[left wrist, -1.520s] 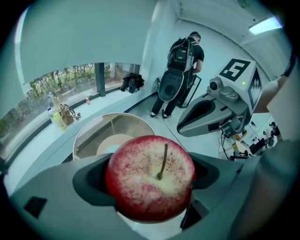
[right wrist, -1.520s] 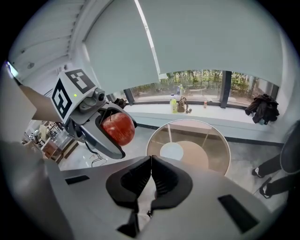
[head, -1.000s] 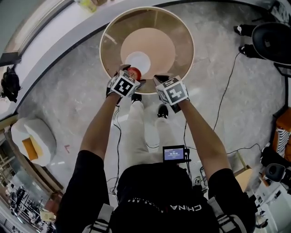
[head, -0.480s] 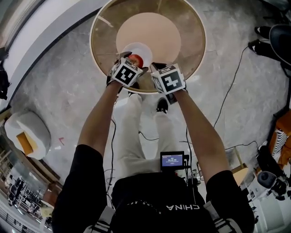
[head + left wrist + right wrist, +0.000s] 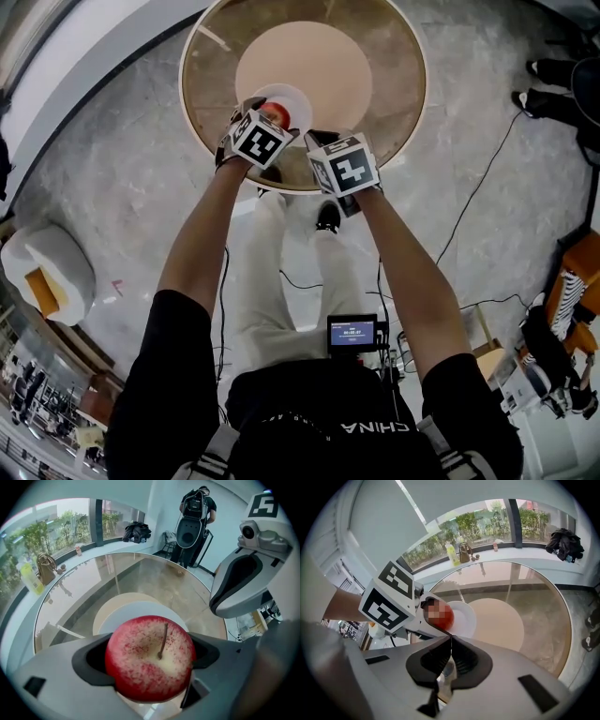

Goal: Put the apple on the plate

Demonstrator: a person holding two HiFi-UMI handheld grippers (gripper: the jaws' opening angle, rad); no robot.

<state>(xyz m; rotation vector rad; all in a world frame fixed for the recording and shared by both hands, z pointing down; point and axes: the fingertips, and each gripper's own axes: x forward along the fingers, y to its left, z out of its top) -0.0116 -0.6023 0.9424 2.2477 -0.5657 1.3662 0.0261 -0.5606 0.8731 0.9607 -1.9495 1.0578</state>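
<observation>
A red apple (image 5: 140, 667) with its stem up sits between the jaws of my left gripper (image 5: 151, 654), which is shut on it. Just beyond the apple lies the white plate (image 5: 136, 613), on the beige centre disc of a round glass table (image 5: 187, 588). In the head view the apple (image 5: 277, 114) hangs over the near part of the plate (image 5: 292, 96), with the left gripper (image 5: 268, 124) at the plate's near edge. My right gripper (image 5: 450, 637) is shut on nothing. It hovers over the table's near rim, right of the left one (image 5: 389, 602).
The table rim (image 5: 192, 122) is pale wood. A yellow bottle (image 5: 451, 554) and a bag (image 5: 465, 552) stand on the window ledge, a black bag (image 5: 565, 543) farther right. A person (image 5: 197, 508) stands beyond the table. Cables (image 5: 469, 187) and a white stool (image 5: 47, 277) are on the floor.
The left gripper has carried the apple forward, from the plate's near edge to over the plate. The right gripper has moved forward alongside it and stays shut.
</observation>
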